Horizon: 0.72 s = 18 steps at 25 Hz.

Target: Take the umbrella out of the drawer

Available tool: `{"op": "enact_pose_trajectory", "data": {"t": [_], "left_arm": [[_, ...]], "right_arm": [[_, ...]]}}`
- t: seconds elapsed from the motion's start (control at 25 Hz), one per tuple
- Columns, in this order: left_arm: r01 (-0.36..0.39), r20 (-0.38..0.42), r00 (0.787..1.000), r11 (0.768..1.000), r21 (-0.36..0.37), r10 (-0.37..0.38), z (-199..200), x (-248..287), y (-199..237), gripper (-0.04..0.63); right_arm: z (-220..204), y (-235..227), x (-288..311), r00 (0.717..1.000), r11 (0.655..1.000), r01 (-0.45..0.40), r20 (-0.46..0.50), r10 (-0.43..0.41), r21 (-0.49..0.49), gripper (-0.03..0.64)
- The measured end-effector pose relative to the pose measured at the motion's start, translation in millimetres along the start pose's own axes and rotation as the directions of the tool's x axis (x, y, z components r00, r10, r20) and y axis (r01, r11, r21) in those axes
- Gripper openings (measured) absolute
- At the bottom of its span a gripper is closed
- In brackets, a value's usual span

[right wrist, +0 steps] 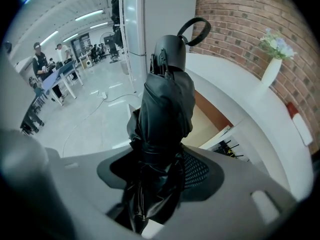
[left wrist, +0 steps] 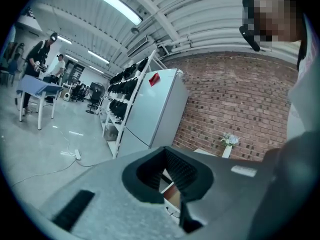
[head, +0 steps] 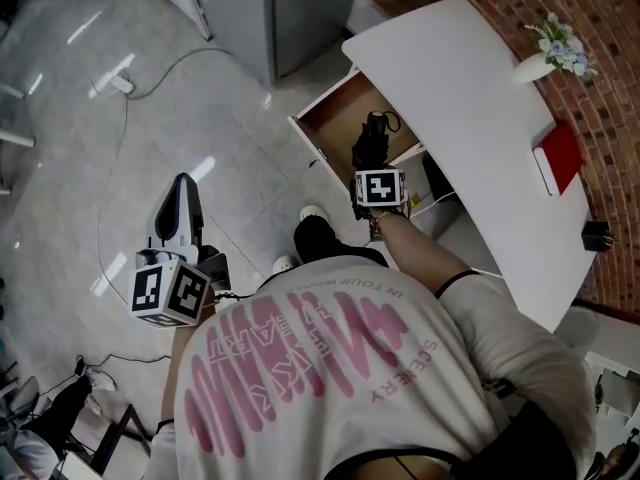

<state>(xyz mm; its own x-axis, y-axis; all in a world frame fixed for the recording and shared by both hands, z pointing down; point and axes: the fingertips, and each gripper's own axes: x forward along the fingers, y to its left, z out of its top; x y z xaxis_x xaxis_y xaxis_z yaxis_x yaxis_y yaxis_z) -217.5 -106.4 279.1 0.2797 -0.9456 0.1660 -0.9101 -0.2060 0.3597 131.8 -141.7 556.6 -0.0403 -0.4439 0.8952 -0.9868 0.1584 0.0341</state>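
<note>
The folded black umbrella (head: 372,136) (right wrist: 165,109) has a loop strap at its top and hangs over the open drawer (head: 335,118) (right wrist: 212,115) of the white desk (head: 470,98). My right gripper (head: 368,164) (right wrist: 160,170) is shut on its lower part and lifts it clear of the brown drawer bottom. My left gripper (head: 184,184) (left wrist: 165,154) hangs over the floor to the left, away from the desk. Its tips meet and nothing is between them.
On the desk top are a white vase of flowers (head: 555,53) (right wrist: 274,59), a red book (head: 560,155) and a small black box (head: 596,236). A power strip with its cable (head: 122,85) lies on the floor. A grey cabinet (head: 270,8) stands beside the desk.
</note>
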Motion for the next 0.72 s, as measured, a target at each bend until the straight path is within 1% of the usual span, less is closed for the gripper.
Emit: {"op": "enact_pose_trajectory", "data": {"t": [0.16,0.32,0.52,0.72], "left_arm": [[0.04,0.019,0.999,0.999,0.005,-0.04,9,-1,-6,0.005],[0.081,0.031,0.996,0.997,0.016,-0.081,20,-6,-12,0.005],[0.119,0.06,0.991,0.992,0.029,-0.121,35,-10,-19,0.005],[0.158,0.079,0.984,0.987,0.038,-0.161,46,-16,-27,0.005]], "right_arm": [[-2,8,-23,0.999,0.996,-0.032,0.037,0.029,0.086,0.256],[0,16,-45,0.996,0.991,-0.055,0.073,0.046,0.123,0.258],[6,31,-66,0.985,0.974,-0.126,0.138,0.101,0.19,0.257],[13,47,-84,0.974,0.963,-0.165,0.187,0.126,0.213,0.257]]}}
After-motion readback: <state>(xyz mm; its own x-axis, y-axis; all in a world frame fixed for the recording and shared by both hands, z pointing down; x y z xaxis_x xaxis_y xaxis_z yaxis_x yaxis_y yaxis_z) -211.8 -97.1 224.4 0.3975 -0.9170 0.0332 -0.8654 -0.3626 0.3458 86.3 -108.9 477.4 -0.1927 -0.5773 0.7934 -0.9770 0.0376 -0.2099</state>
